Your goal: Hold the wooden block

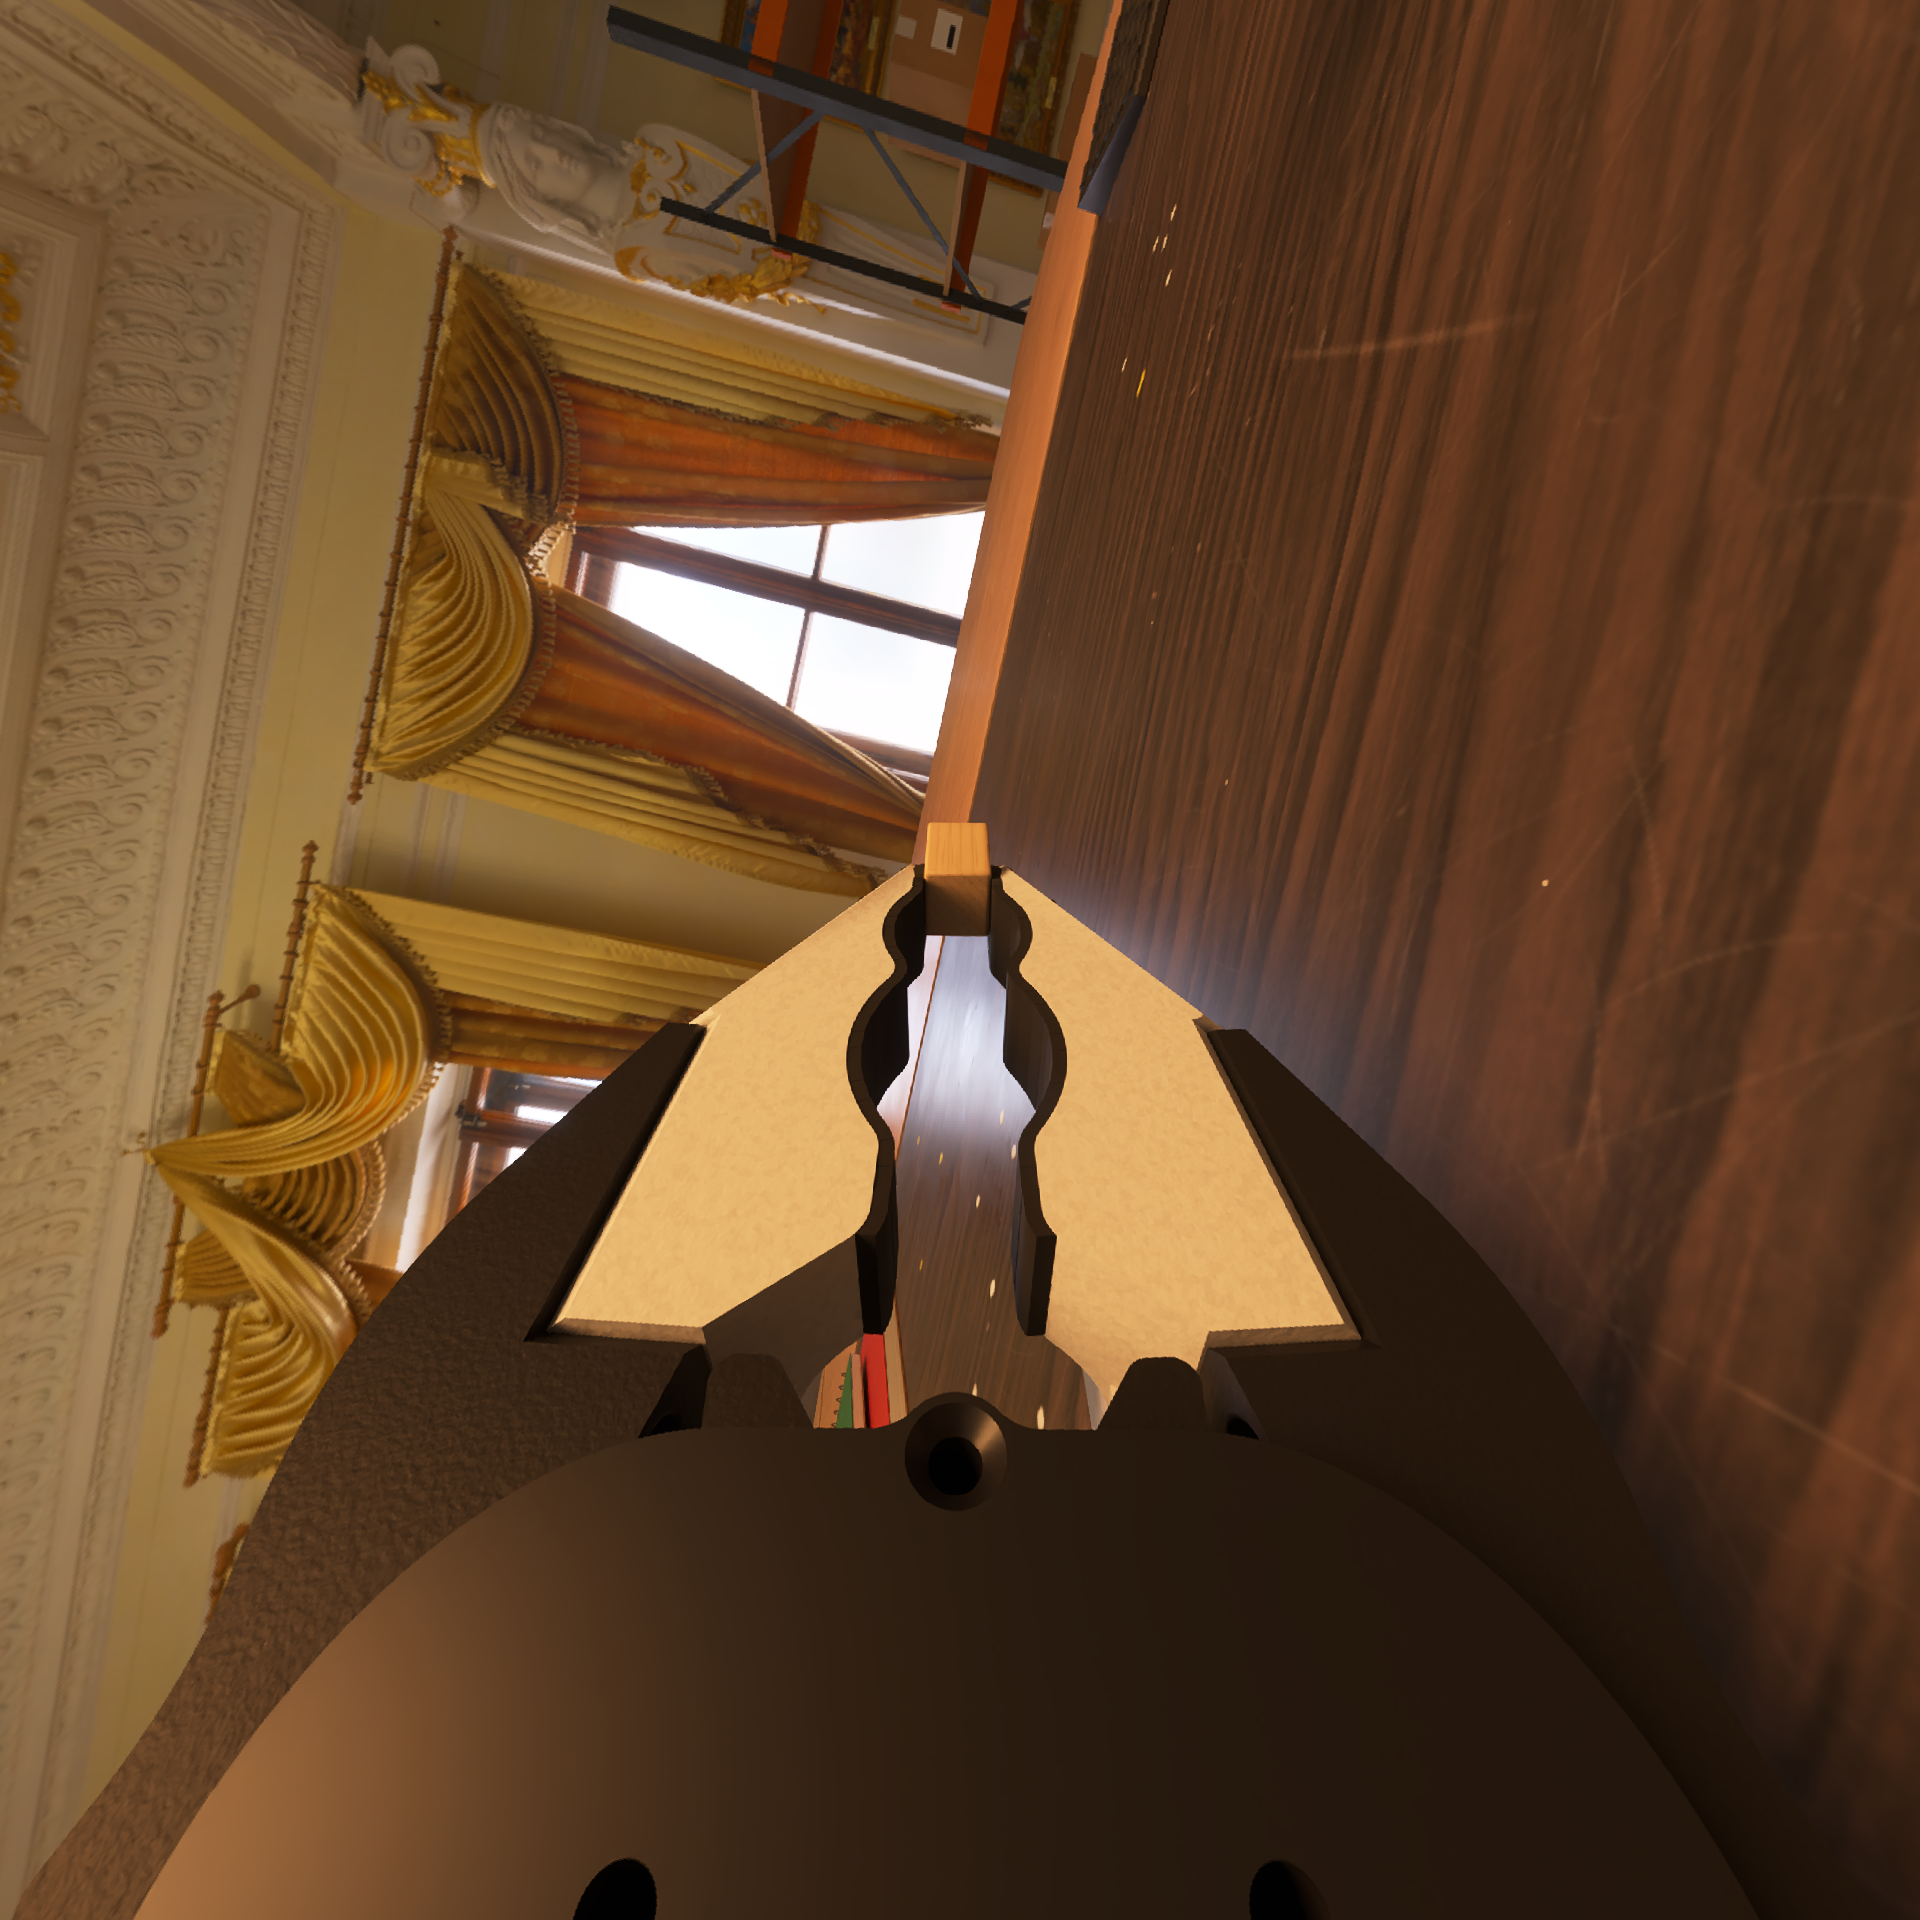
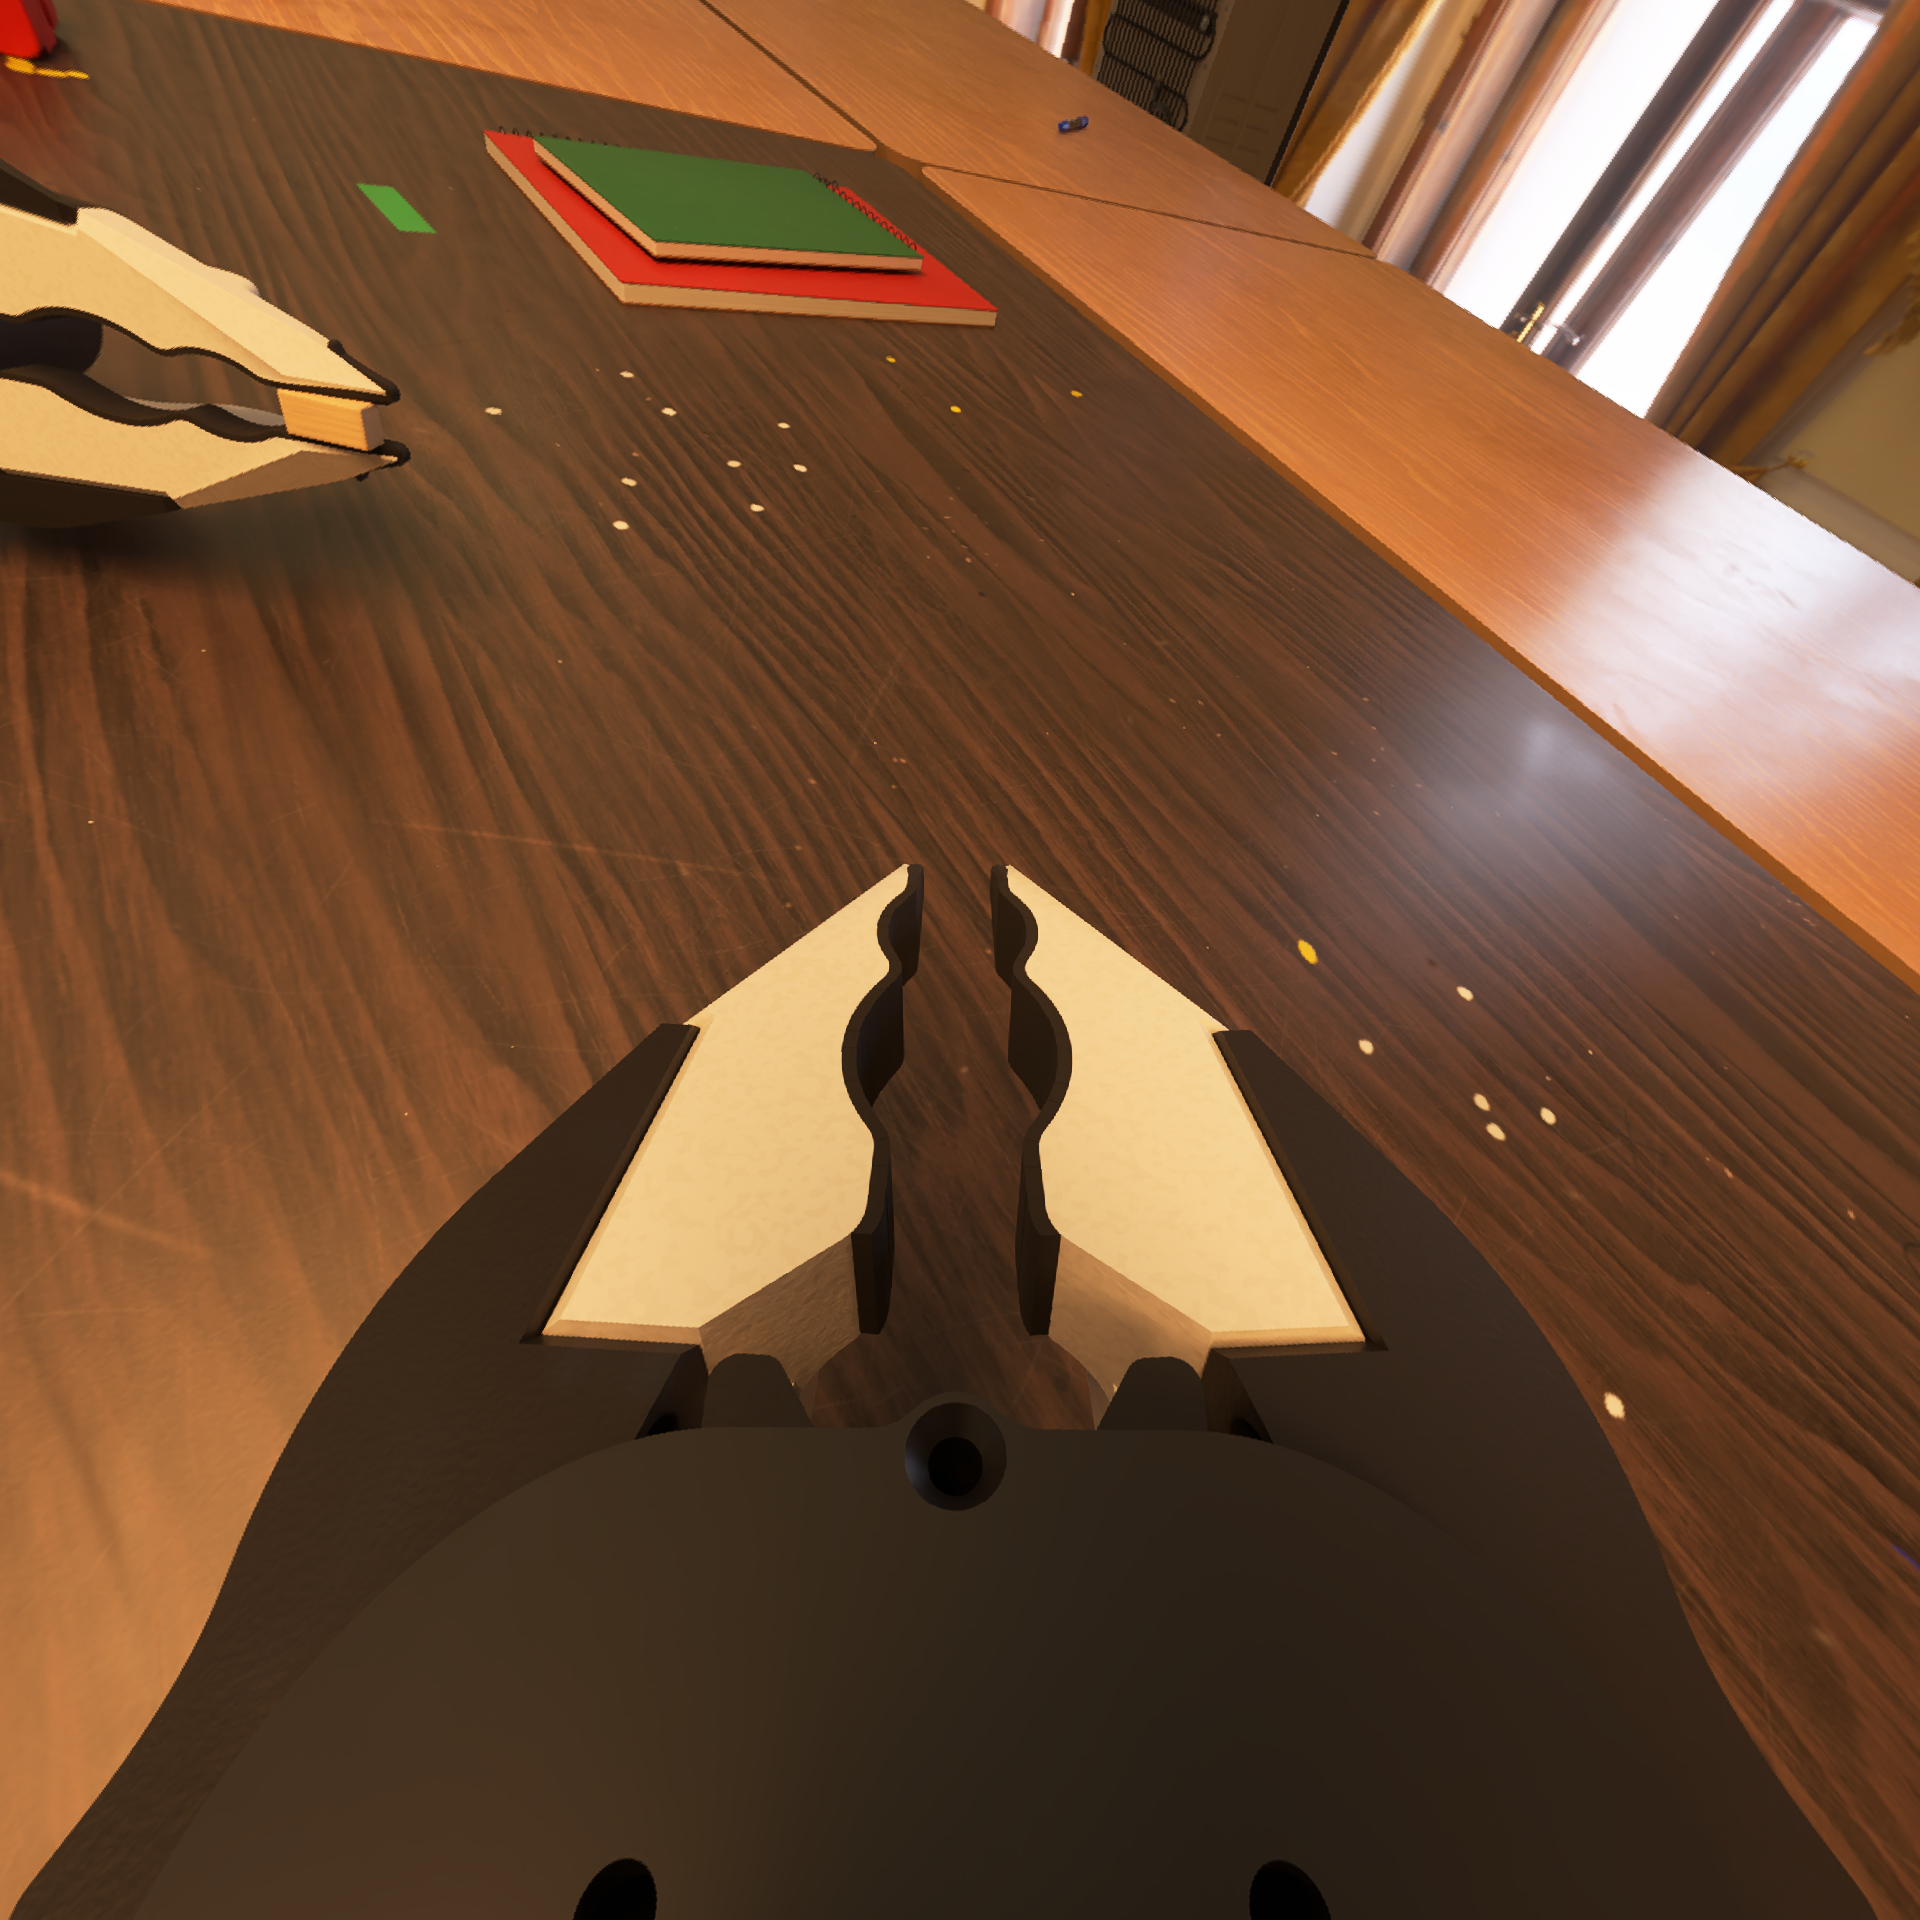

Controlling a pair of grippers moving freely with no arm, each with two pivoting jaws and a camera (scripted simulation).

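Left tongs are pinching the wooden block at their tips, off the tabletop.

The hold is looking done; judging from this, only keeping it steady is remaining. Right tongs are hovering spread and empty over the tabletop. Beyond, a green notebook is lying on a red notebook, beside a green patch. No readable writing or brand is showing.

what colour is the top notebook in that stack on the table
Green; the top notebook lies on a larger red notebook. Clearest in the right wrist view.
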